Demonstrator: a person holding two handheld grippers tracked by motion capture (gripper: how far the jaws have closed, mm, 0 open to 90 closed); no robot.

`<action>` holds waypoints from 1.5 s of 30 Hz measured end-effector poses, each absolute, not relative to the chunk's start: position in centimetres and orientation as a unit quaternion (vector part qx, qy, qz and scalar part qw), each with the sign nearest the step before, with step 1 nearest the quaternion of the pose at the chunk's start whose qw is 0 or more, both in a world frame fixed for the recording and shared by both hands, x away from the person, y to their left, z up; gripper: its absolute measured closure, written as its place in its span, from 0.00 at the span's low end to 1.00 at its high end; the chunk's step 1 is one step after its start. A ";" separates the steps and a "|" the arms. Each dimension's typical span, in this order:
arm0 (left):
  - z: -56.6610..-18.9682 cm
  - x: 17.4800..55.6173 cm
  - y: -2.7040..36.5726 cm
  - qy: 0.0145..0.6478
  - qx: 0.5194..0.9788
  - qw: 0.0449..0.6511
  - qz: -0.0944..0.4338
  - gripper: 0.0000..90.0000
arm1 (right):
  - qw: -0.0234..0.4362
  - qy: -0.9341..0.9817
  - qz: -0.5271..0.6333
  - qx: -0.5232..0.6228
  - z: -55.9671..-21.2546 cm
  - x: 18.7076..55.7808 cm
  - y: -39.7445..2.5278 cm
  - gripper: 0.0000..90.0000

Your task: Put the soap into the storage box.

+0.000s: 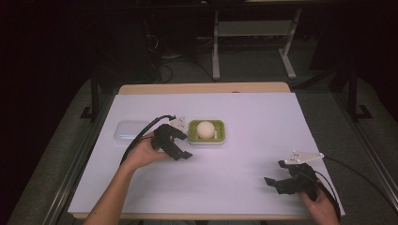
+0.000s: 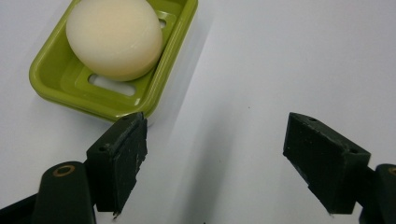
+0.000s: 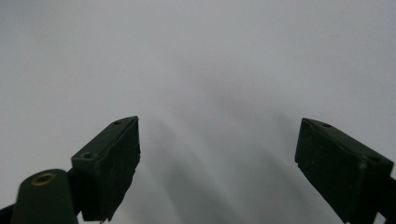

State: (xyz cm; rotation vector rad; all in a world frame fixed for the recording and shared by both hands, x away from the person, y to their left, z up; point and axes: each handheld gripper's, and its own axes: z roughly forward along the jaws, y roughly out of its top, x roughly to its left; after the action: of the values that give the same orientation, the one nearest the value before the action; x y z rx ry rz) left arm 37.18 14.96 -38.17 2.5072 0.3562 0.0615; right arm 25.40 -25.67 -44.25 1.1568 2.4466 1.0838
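A round cream soap (image 1: 205, 129) (image 2: 116, 37) lies in a green soap dish (image 1: 192, 132) (image 2: 49, 84) near the middle of the white table cover (image 1: 244, 122). My left gripper (image 1: 184, 146) (image 2: 215, 163) is open just in front and left of the dish, with bare table between its jaws. One finger (image 2: 122, 158) stands close to the dish's near corner. My right gripper (image 1: 276, 172) (image 3: 219, 168) is open low at the front right, over bare white surface, holding nothing.
A clear plastic lid or box (image 1: 129, 131) lies left of the left hand. Cables (image 1: 141, 136) trail from both grippers. The wooden table edge (image 1: 202, 87) runs along the back; a desk frame (image 1: 216, 47) stands beyond it on the floor.
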 end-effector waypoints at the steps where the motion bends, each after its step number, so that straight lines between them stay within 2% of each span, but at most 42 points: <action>1: -38.2 37.1 15.0 0.134 0.944 0.299 0.023 0.23 | 0.114 0.835 0.367 0.395 -44.2 25.4 -25.7 0.15; 31: -39.1 34.0 18.5 0.132 0.939 0.315 0.032 0.23 | 0.142 0.828 0.363 0.402 -43.7 24.2 -26.0 0.15; 45: -39.5 31.6 20.8 0.138 0.935 0.321 0.061 0.21 | 0.145 0.831 0.361 0.397 -43.6 24.1 -25.5 0.15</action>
State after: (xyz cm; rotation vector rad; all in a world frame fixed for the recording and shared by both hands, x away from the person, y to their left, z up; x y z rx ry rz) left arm 31.64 20.76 -39.52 2.4566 0.3622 0.1607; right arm 24.15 -25.47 -43.64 1.1438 2.3951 1.0400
